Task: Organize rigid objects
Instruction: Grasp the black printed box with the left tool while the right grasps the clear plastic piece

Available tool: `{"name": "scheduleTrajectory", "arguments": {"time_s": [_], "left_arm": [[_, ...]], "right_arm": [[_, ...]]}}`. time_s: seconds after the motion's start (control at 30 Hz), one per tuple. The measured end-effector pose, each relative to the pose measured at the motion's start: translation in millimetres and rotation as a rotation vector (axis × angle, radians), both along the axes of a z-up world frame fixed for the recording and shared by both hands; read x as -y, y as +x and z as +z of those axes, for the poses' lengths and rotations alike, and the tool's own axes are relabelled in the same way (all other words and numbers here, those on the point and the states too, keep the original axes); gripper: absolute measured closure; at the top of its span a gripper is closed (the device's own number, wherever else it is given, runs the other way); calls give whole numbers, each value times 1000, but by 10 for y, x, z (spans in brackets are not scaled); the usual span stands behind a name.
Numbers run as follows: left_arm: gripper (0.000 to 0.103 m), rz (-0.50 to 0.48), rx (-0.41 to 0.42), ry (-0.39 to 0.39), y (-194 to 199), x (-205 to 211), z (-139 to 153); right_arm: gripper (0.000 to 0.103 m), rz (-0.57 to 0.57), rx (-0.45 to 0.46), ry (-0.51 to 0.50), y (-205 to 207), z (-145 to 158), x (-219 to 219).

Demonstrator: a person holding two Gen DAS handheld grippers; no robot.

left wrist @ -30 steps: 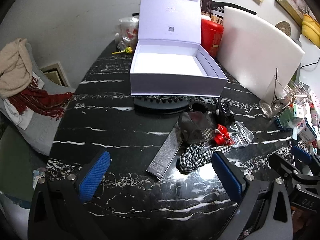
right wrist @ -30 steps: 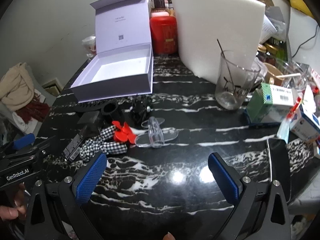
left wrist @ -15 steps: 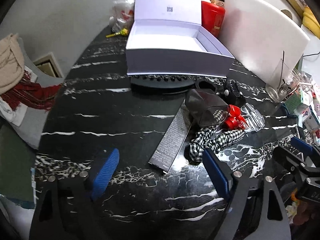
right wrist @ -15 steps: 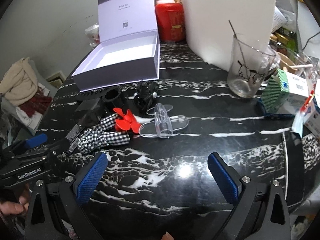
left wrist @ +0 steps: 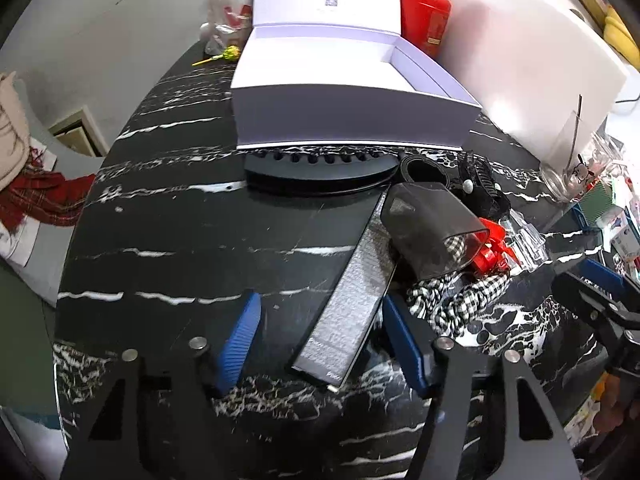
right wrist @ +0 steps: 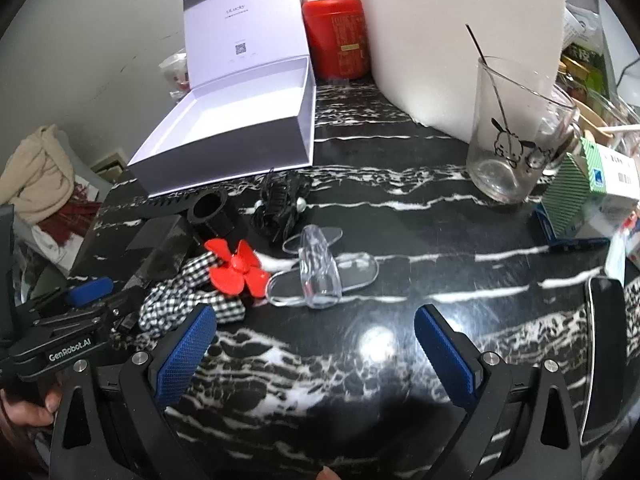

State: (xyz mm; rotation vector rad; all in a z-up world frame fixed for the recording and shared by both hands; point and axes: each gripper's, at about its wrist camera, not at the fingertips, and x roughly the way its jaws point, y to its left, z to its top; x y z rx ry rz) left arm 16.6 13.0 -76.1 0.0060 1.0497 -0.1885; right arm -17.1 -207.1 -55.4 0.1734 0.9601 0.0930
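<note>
A black bench (left wrist: 168,240) veined with white fills both views. At twelve o'clock in the left wrist view stands an open white box (left wrist: 352,92), lid raised, with a flat dark curved comb (left wrist: 320,172) lying just before it. A long, flat black carton (left wrist: 352,300) lies on the bench, its long axis running from about one o'clock down to seven o'clock, its printed near end pointing toward the camera. That near end sits between the blue pads of the left claw (left wrist: 318,334), whose jaws are closing around it; the pads flank the carton, with gaps on both sides. A dark pouch (left wrist: 428,232) leans over the carton's far end, beside a checked cloth (left wrist: 460,300). In the right wrist view the right claw (right wrist: 316,344) hangs wide open over bare bench, with a clear clip (right wrist: 320,272) at twelve o'clock and a red propeller (right wrist: 236,268) at eleven. A drinking glass (right wrist: 508,136) stands at two o'clock.
</note>
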Motion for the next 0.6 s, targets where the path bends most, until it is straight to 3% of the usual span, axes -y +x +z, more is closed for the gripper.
{"name": "scheduleTrajectory", "arguments": {"time_s": [0.07,0.43,0.6], "left_arm": [[47,-12,1,-8,43,18,-16],[47,-39,1,46,220,148,-72],[47,-19,6,71,308,166,-82]], "right_arm": [[5,4,1,-3,46,-21,10],[18,21,-10,-1,289,-155,68],[31,26,-23,-23,367,-225,65]]}}
